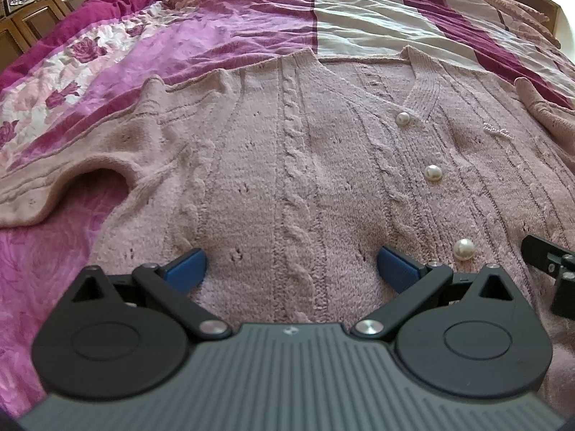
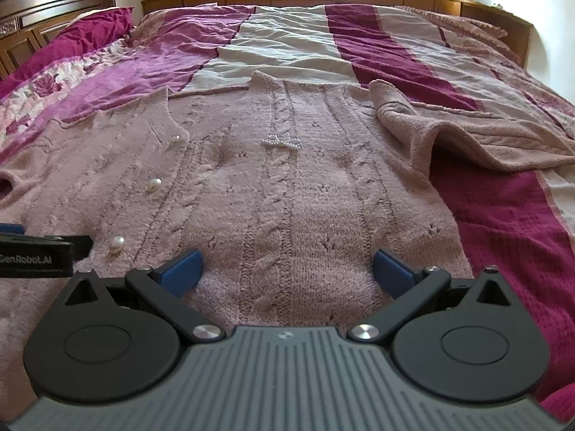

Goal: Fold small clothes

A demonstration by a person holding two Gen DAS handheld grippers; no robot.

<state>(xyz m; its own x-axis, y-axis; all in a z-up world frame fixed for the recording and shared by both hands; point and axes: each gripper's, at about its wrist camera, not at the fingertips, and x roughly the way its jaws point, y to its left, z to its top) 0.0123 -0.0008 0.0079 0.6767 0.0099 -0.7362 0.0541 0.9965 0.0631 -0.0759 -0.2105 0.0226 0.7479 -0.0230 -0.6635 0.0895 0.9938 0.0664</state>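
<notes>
The near hem of a pink cable-knit cardigan was cut off behind both tools as it lay buttoned and face up on a bed with a magenta-striped cover. The left hand-held gripper hovered low over the knit, its blue fingers spread wide and holding nothing. The right hand-held gripper sat just beside it, equally wide and empty. One sleeve lay folded at right; pearl buttons ran down the front. A wooden headboard stood far left.
</notes>
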